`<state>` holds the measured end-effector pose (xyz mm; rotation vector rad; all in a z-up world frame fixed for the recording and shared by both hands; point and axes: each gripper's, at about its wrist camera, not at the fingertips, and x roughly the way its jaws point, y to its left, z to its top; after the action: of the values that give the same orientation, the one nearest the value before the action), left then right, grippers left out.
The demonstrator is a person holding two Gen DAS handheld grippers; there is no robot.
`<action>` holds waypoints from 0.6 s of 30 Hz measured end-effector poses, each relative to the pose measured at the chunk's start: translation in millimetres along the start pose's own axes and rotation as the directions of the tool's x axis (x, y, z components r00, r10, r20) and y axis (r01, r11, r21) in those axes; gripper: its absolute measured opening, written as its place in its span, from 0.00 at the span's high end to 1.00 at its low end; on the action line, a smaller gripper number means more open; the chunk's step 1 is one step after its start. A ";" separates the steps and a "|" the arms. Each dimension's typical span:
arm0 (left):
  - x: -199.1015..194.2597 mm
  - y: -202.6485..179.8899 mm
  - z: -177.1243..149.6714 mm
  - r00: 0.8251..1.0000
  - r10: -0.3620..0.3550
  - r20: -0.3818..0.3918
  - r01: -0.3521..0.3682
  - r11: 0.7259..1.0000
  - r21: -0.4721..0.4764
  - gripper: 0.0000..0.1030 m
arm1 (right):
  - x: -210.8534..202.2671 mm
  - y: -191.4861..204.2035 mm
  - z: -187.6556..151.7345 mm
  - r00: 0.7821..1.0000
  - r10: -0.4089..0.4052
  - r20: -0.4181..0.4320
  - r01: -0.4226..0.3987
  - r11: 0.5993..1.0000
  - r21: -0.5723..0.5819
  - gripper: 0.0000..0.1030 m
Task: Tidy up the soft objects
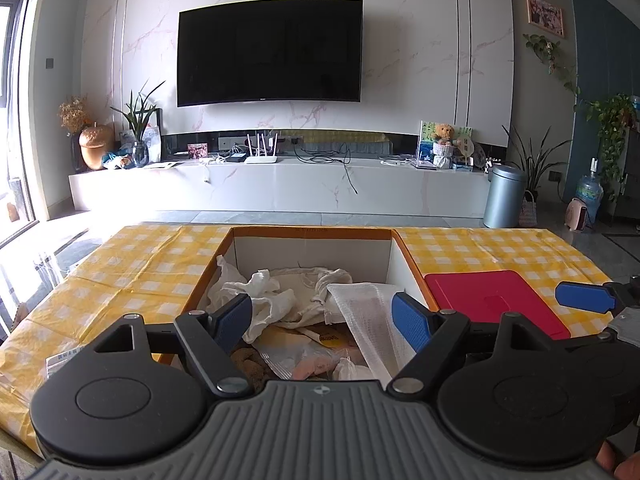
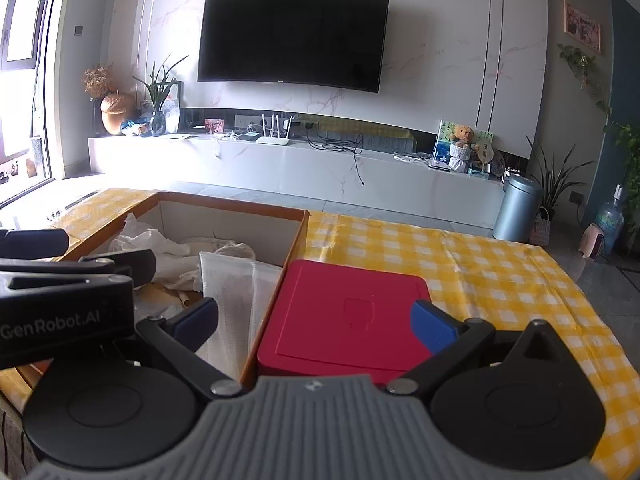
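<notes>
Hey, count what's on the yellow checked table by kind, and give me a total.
Cardboard box holding soft items: 1
Red box: 1
Grippers over the table, left and right: 2
Total: 4

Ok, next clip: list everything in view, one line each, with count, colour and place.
cardboard box: one, orange rim, open, on the table
cloths: several, white and cream, in the box
mesh bag: one, white, in the box
red case: one, shut, right of the box
tablecloth: one, yellow check
television: one, black, on the wall
bin: one, silver, on the floor
left gripper: blue pads, open above the box
right gripper: blue pads, open above the case
</notes>
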<state>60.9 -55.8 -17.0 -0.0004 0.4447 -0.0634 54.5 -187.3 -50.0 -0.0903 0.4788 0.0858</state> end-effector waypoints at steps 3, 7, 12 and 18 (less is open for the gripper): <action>0.2 -0.6 -0.4 1.000 -0.002 -0.002 0.002 1.000 0.001 0.10 | 0.5 0.0 0.0 1.000 0.001 -0.002 -0.001 1.000 0.000 0.03; 0.3 -0.6 -0.4 1.000 -0.002 -0.004 0.002 1.000 0.002 0.10 | 1.0 0.2 -0.3 1.000 0.000 -0.004 0.000 1.000 0.001 0.03; 2.1 0.1 -1.6 1.000 -0.010 -0.016 0.010 1.000 0.001 0.10 | 3.4 1.2 -1.1 1.000 0.001 -0.014 -0.001 1.000 -0.001 0.03; 5.6 -0.8 -4.0 0.999 -0.011 -0.032 0.011 1.000 -0.003 0.10 | 6.4 2.4 -4.1 1.000 -0.003 -0.027 0.003 1.000 -0.003 0.03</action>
<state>64.1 -56.8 -23.0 -0.0049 0.4769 -0.0732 58.0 -185.0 -56.8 -0.0953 0.5059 0.0820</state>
